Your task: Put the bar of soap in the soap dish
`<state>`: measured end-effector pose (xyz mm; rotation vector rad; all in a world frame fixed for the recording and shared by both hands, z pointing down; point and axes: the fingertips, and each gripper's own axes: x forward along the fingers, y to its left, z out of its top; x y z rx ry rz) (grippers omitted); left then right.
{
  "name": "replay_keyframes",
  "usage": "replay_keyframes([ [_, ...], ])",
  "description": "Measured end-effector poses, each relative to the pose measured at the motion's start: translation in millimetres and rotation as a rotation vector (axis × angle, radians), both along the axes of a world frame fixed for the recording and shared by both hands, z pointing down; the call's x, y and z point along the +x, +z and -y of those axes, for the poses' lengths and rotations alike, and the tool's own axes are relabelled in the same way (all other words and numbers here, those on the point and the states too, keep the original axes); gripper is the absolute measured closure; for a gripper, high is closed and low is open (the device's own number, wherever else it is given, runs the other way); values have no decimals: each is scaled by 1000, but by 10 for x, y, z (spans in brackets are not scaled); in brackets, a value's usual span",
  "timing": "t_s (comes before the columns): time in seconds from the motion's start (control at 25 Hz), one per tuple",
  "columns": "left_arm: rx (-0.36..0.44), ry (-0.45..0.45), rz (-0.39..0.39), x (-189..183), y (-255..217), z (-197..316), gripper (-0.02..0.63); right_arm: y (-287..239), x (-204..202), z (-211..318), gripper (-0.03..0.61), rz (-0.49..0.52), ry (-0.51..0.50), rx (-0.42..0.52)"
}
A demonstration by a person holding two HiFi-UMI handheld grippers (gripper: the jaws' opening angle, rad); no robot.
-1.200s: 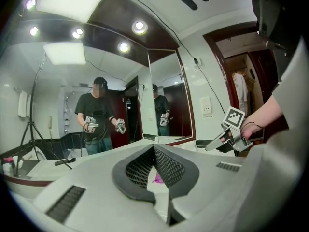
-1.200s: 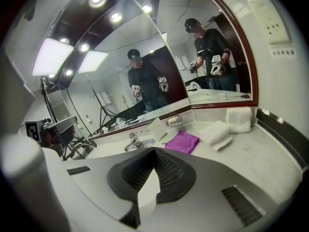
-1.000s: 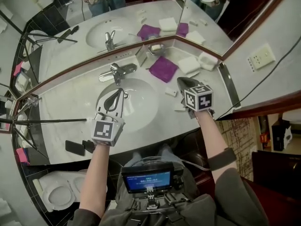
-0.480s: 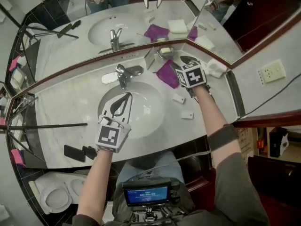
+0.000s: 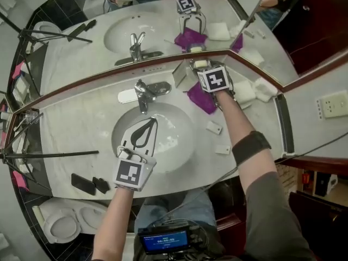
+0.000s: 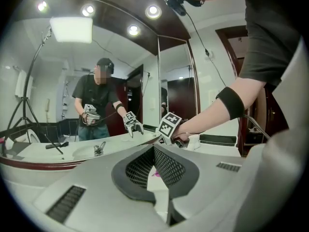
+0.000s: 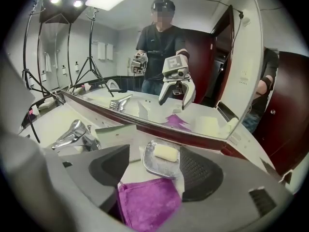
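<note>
At the back of the tabletop (image 5: pixel 81 118), the task is judged done — the left gripper (image 6: pixel 154 151) is clenched, empty; the fingers of the right gripper (image 7: pixel 155 154), just spread wide, are released, the soap dish (image 7: pixel 159 169) lying ungripped between them with the bar of soap (image 7: pixel 165 152) in it.

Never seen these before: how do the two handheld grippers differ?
The left gripper is shut, empty; on the right gripper the jaws have just been opening, nothing gripped. The left hangs over the sink basin; the right over the soap dish holding the bar of soap. Both bear marker cubes.
</note>
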<state>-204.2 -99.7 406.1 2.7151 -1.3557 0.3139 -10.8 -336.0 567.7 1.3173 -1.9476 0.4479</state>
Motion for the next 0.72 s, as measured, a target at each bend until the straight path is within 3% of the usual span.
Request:
replay_keyframes([
  [0.32, -40, -54, 2, 137, 245, 143, 614, 530, 0, 276, 224, 15, 40, -39],
  [0.48, -55, -85, -6, 87, 289, 202, 614, 515, -30, 368, 227, 47, 62, -28],
  [0.72, -68, -94, -2, 72, 352, 266, 614, 699, 125, 443, 275, 47, 98, -69],
])
